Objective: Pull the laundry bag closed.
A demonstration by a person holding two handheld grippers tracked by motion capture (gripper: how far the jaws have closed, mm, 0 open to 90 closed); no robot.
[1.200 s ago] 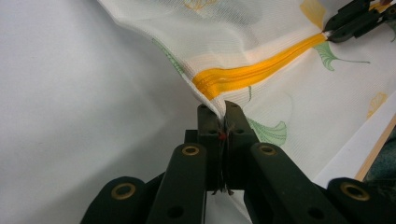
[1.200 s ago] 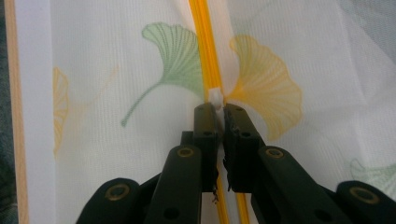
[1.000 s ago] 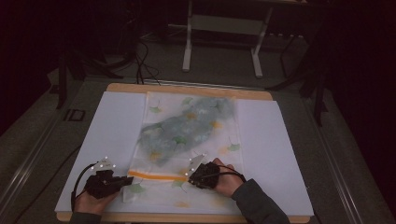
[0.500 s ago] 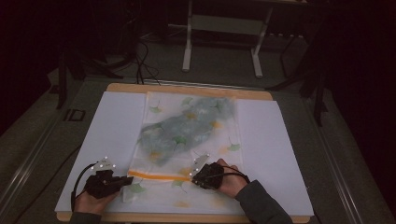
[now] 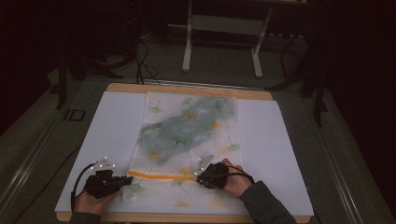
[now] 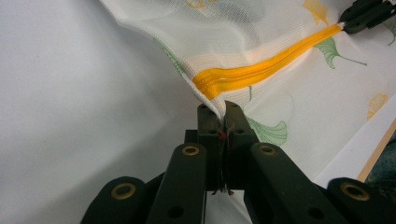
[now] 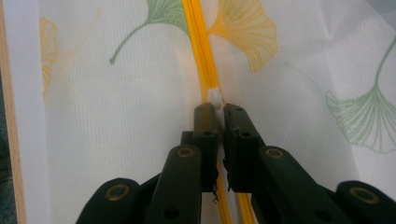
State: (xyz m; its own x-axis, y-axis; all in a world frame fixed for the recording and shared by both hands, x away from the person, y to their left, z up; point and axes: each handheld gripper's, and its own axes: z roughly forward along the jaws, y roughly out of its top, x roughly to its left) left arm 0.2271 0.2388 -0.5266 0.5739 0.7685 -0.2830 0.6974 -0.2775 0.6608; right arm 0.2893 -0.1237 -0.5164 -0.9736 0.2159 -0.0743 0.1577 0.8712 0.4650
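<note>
A white mesh bag (image 5: 224,140) printed with ginkgo leaves lies flat on the white sheet, with a grey-blue garment (image 5: 187,126) inside it. An orange zipper (image 5: 161,176) runs across the bag's near end. My left gripper (image 5: 127,179) is shut on the bag's edge just past the zipper's left end (image 6: 222,108). The fabric there is pulled up into folds. My right gripper (image 5: 200,179) is shut on the white zipper pull (image 7: 215,97), on the zipper line (image 7: 198,46). From the left gripper view it is far off at the zipper's other end (image 6: 348,23).
A white sheet (image 5: 112,126) covers the wooden table, whose rim (image 5: 187,88) shows at the far side. The near table edge lies just behind both hands. A metal stand (image 5: 222,28) and cables (image 5: 140,56) are on the dark floor beyond.
My right gripper has shifted slightly right along the zipper, so the orange stretch between the grippers is a little longer. The left gripper has held still.
</note>
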